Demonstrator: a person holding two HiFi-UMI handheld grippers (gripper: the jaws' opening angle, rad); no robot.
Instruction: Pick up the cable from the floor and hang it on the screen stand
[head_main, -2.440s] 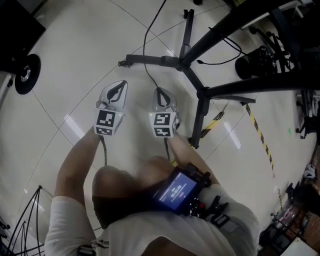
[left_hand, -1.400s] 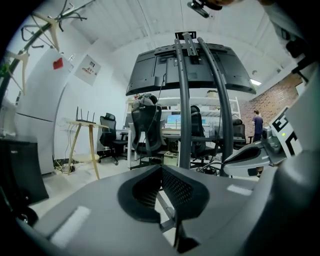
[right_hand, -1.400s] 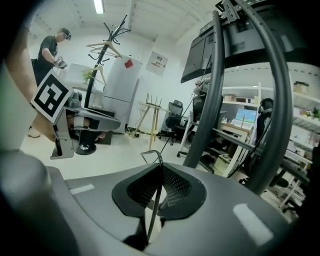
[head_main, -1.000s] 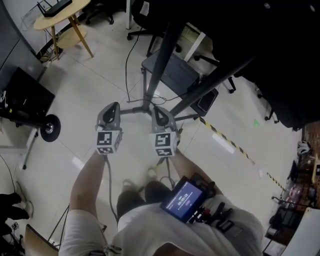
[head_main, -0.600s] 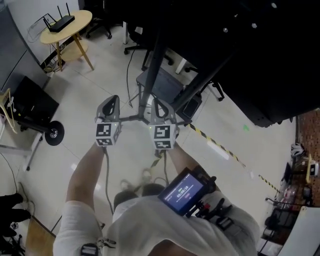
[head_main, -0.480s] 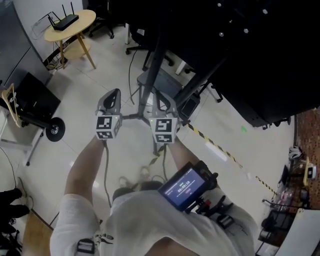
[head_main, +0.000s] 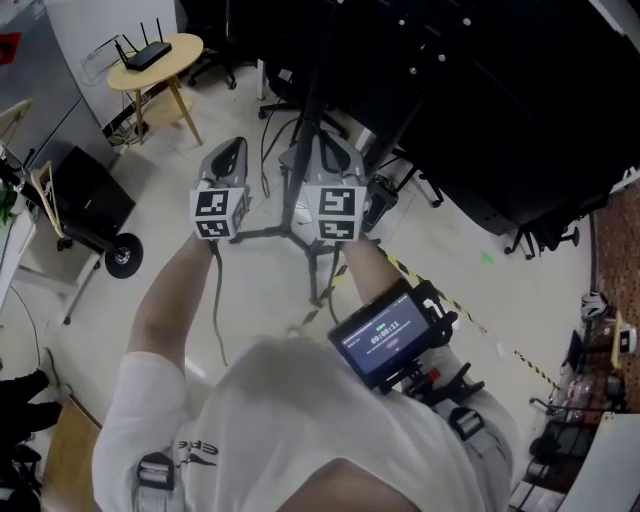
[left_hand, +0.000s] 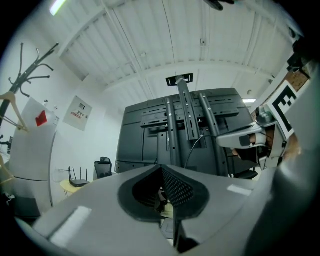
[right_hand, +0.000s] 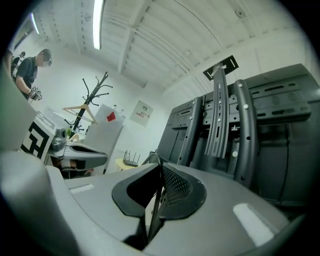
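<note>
My right gripper (right_hand: 160, 165) is shut on a thin black cable (right_hand: 153, 205) that runs up between its jaws and loops just past the tips. In the head view the right gripper (head_main: 336, 160) is held up close to the black pole of the screen stand (head_main: 308, 110), under the big dark screen (head_main: 520, 90). My left gripper (head_main: 224, 160) is beside it, left of the pole, shut with nothing seen in it. From the left gripper (left_hand: 161, 168), the stand's back rails (left_hand: 186, 117) stand straight ahead. The rails (right_hand: 220, 115) rise just right of the right gripper's tips.
A round wooden table with a router (head_main: 155, 62) stands at the upper left, a black wheeled case (head_main: 88, 208) below it. Yellow-black tape (head_main: 440, 300) crosses the floor at right. The stand's legs (head_main: 262, 232) spread below my grippers. A coat rack (right_hand: 94, 92) and a person (right_hand: 29, 70) are far off.
Both grippers have risen together from near the floor to the height of the stand's pole. The head view has lifted too, and the screen now fills the upper right.
</note>
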